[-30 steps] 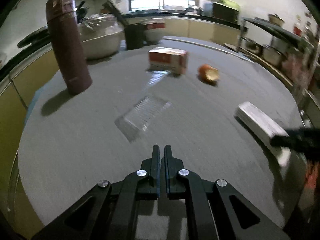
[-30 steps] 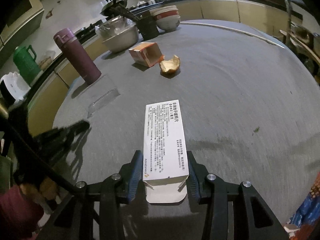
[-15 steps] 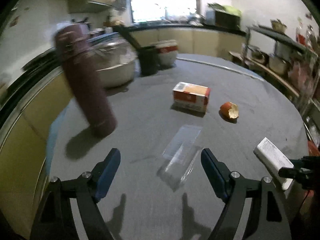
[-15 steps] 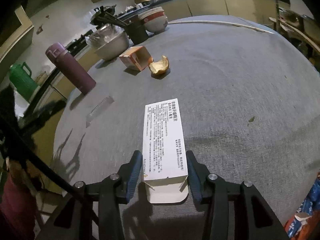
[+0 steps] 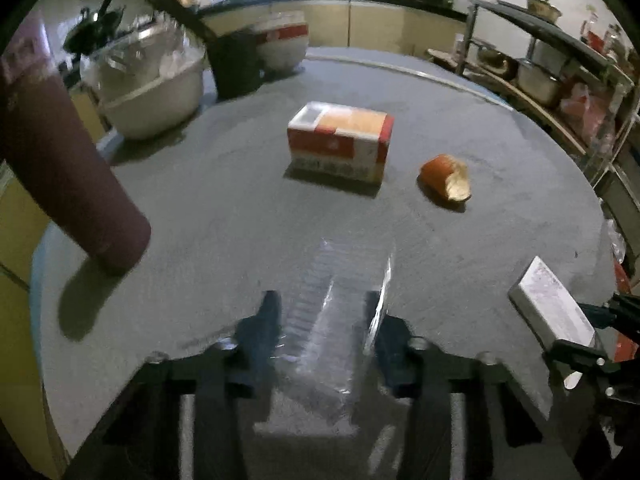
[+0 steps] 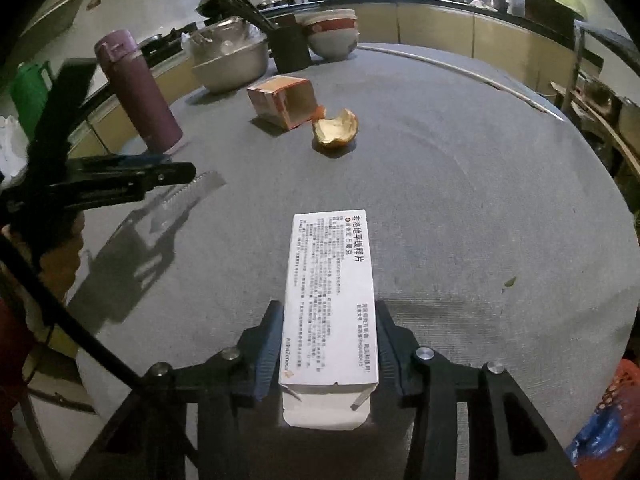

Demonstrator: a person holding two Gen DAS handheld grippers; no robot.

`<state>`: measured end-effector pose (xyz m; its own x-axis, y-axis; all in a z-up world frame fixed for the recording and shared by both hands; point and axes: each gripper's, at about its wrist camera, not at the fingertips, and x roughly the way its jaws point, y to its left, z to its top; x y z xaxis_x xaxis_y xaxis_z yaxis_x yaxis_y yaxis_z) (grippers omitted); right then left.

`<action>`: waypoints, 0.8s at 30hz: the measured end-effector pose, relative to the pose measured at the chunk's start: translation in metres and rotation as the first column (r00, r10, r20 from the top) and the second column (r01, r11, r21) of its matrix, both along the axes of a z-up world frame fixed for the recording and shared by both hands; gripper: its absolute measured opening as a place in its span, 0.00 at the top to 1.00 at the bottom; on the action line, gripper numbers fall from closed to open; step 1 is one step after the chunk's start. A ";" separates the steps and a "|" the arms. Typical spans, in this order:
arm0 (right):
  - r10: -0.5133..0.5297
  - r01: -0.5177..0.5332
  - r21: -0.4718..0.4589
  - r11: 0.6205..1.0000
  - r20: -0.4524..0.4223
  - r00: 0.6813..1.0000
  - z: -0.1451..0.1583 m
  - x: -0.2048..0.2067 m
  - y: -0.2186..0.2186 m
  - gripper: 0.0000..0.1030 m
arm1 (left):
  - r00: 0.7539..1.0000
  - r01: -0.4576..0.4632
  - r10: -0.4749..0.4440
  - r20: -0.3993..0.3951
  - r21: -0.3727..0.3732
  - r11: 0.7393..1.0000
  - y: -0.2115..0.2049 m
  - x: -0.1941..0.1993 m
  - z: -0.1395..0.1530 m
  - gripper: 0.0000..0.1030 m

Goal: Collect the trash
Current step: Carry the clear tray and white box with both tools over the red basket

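Note:
A clear plastic blister tray [image 5: 336, 280] lies on the grey round table [image 5: 500, 128] between the fingers of my left gripper [image 5: 326, 312]. Its jaws are closing, and the pads touch the tray's long edges; the right edge stands bent up. The right wrist view shows this tray [image 6: 192, 196] under the left gripper [image 6: 176, 170]. My right gripper [image 6: 328, 320] has its jaws closing on a long white medicine box [image 6: 330, 280], pads against both sides. Farther out lie an orange-and-red carton [image 5: 340, 140] and a piece of orange peel [image 5: 446, 178].
A maroon thermos [image 5: 68, 168] stands at the table's left edge. A steel bowl [image 5: 156, 84], a dark cup [image 5: 236, 64] and stacked bowls [image 6: 332, 34] sit at the far side. A shelf with pots [image 5: 560, 60] runs along the right.
My left gripper went from shut to wide open, moved forward over the clear tray, and its fingers have come in around it. The right gripper stayed on the white box.

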<state>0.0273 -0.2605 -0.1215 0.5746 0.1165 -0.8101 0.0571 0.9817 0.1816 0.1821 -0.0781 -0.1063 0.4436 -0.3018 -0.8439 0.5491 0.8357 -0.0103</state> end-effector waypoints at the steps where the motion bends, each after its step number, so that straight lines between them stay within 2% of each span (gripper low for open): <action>1: -0.009 0.009 0.012 1.000 0.008 1.000 0.001 -0.002 -0.002 0.55 | 1.000 -0.021 0.021 0.003 0.003 1.000 0.002 0.000 0.000 0.66; 2: -0.017 0.017 0.021 1.000 0.022 1.000 0.003 -0.005 -0.005 0.55 | 1.000 -0.028 0.028 0.001 0.003 1.000 0.003 0.000 -0.001 0.81; 4: -0.027 0.026 0.039 0.999 0.050 0.998 0.009 -0.013 -0.010 0.55 | 0.999 -0.035 0.035 0.002 -0.012 0.999 0.003 -0.005 0.003 0.82; 14: -0.122 0.107 0.099 0.989 0.155 0.980 0.042 -0.056 -0.044 0.55 | 0.992 0.030 -0.024 0.126 -0.045 0.999 -0.036 -0.067 0.052 0.82; 24: -0.249 0.230 0.107 0.967 0.237 0.939 0.071 -0.125 -0.083 0.55 | 0.970 0.075 -0.078 0.229 0.021 0.997 -0.103 -0.124 0.087 0.82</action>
